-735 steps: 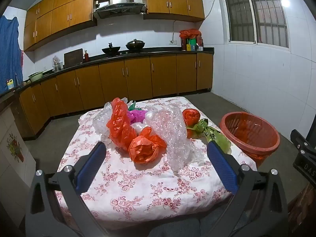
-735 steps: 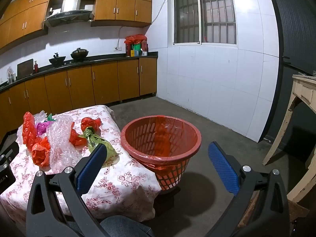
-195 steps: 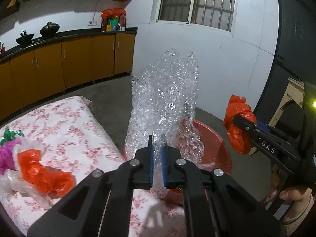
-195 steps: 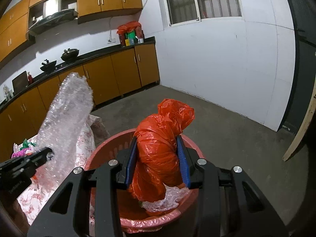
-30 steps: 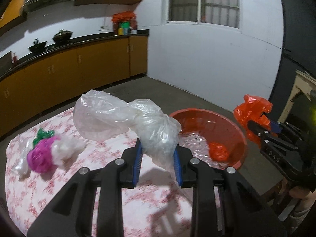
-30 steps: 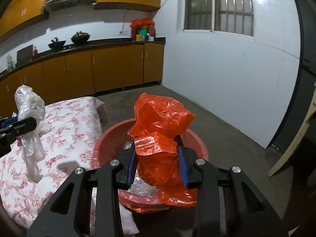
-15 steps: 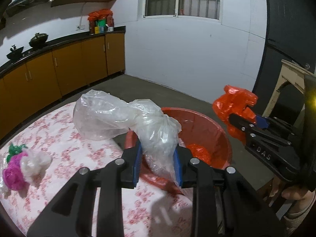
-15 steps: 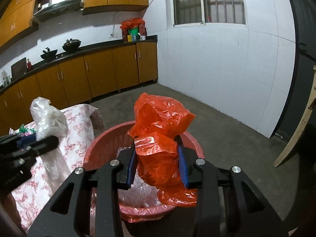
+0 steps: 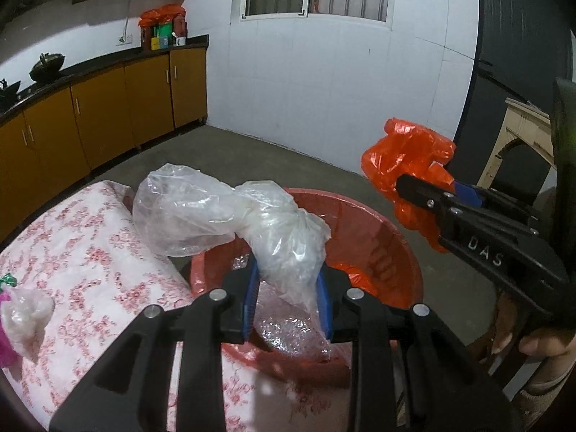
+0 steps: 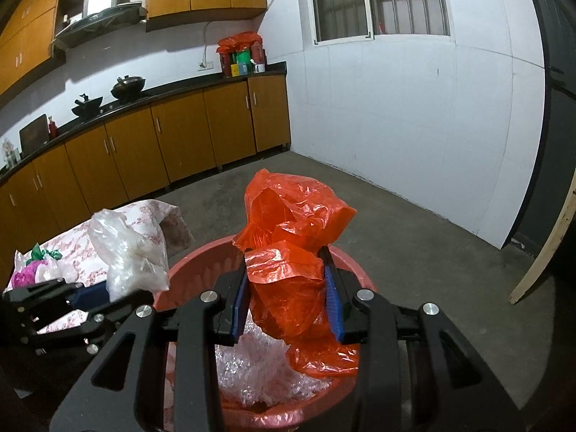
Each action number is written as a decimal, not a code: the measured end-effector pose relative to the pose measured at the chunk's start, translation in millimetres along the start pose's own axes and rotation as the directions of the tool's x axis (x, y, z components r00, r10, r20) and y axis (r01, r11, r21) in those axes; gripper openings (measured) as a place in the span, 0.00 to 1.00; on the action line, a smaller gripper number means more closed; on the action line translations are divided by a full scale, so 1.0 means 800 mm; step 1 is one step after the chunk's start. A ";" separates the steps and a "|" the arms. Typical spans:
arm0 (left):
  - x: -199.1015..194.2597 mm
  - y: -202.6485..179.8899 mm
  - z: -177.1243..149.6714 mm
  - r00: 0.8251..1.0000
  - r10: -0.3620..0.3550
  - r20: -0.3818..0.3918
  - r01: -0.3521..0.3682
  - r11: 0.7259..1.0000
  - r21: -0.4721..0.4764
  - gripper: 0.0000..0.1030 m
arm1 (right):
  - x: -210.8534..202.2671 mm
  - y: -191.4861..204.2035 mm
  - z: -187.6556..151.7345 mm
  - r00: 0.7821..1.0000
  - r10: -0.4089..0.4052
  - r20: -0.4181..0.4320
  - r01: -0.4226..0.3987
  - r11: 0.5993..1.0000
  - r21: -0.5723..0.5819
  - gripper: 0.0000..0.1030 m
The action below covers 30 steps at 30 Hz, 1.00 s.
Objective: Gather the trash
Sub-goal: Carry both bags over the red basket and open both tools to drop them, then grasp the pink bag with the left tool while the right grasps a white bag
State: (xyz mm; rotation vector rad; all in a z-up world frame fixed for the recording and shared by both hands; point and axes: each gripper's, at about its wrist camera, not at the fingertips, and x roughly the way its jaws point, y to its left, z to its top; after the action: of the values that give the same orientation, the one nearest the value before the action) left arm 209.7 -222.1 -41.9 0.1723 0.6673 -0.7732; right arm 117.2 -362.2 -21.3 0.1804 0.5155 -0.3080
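My left gripper (image 9: 287,297) is shut on a clear plastic bag (image 9: 230,223) and holds it over the near rim of the red basket (image 9: 392,244). My right gripper (image 10: 287,302) is shut on an orange plastic bag (image 10: 291,252) and holds it above the basket (image 10: 201,270), which has bubble wrap (image 10: 252,367) inside. The right gripper with its orange bag (image 9: 406,165) shows at the right of the left wrist view. The left gripper with its clear bag (image 10: 126,252) shows at the left of the right wrist view.
The table with a floral cloth (image 9: 90,262) lies left of the basket, with white and pink trash (image 9: 18,316) at its left edge. Wooden cabinets (image 10: 144,147) line the far wall. Concrete floor (image 10: 414,234) lies beyond the basket. A wooden frame (image 9: 522,133) stands at right.
My left gripper has carried the clear bag right, from over the table to the basket rim. My right gripper has kept the orange bag above the basket.
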 end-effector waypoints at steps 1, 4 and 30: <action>0.005 0.001 0.000 1.000 -0.004 -0.004 0.004 1.000 -0.002 0.28 | 0.002 0.000 0.000 1.000 0.001 -0.002 -0.001 1.000 0.003 0.35; 0.013 0.002 0.002 1.000 -0.013 -0.011 0.013 1.000 -0.005 0.30 | 0.009 -0.003 0.002 1.000 0.010 -0.012 -0.010 1.000 0.018 0.35; -0.063 0.082 -0.050 0.984 0.175 0.021 -0.171 0.977 -0.125 0.77 | -0.004 0.012 0.003 0.999 0.035 0.012 -0.035 0.999 0.027 0.78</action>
State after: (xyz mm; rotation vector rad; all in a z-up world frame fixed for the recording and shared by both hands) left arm 209.1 -130.3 -48.4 0.1038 0.6585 -0.5644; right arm 118.9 -352.7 -16.3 0.2139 0.4960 -0.2819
